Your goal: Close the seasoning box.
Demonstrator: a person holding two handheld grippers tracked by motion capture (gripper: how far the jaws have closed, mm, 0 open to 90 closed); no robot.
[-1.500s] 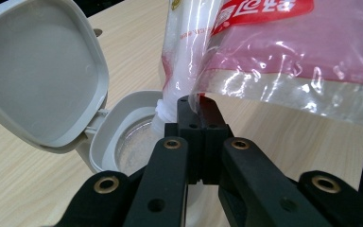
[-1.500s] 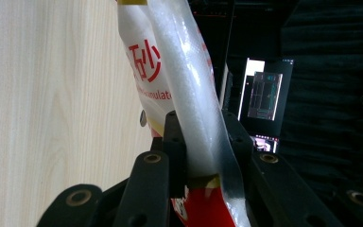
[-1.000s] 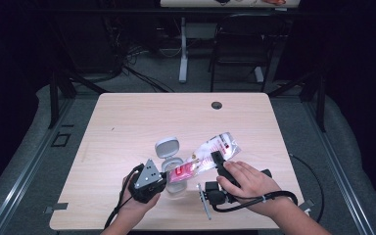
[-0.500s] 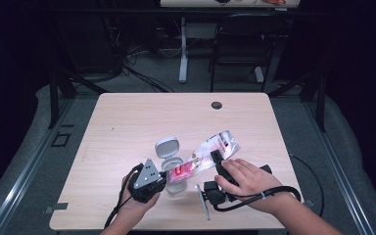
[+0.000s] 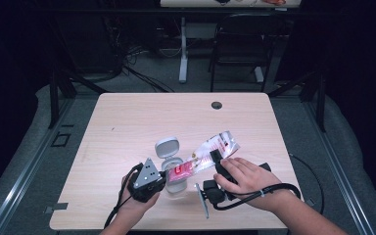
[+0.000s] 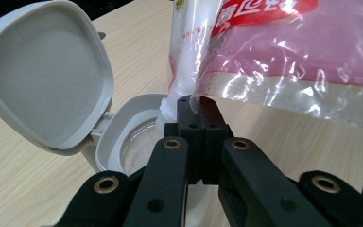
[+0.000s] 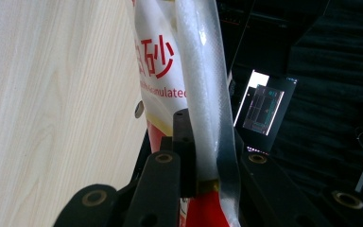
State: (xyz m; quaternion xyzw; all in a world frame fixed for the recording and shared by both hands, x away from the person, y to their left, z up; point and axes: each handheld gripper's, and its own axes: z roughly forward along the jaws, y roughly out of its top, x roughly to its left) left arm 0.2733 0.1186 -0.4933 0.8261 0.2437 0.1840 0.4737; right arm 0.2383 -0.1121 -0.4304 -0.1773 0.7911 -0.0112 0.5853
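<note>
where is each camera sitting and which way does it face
High view: above the person's side, looking forward and down on the table; both hands, left tongs and right tongs show.
Left gripper view: rides the left tongs, looking along shut jaws at the bag and open jar.
Right gripper view: rides the right tongs, looking along jaws clamped on the bag.
Shared: the bag appears in all three; the jar in high and left.

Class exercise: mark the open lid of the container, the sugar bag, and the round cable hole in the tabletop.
lid (image 6: pixel 42 75), left gripper view, on its pale inner face.
sugar bag (image 5: pixel 214 149), high view, on its raised upper half.
cable hole (image 5: pixel 217 105), high view, on its dark centre.
</note>
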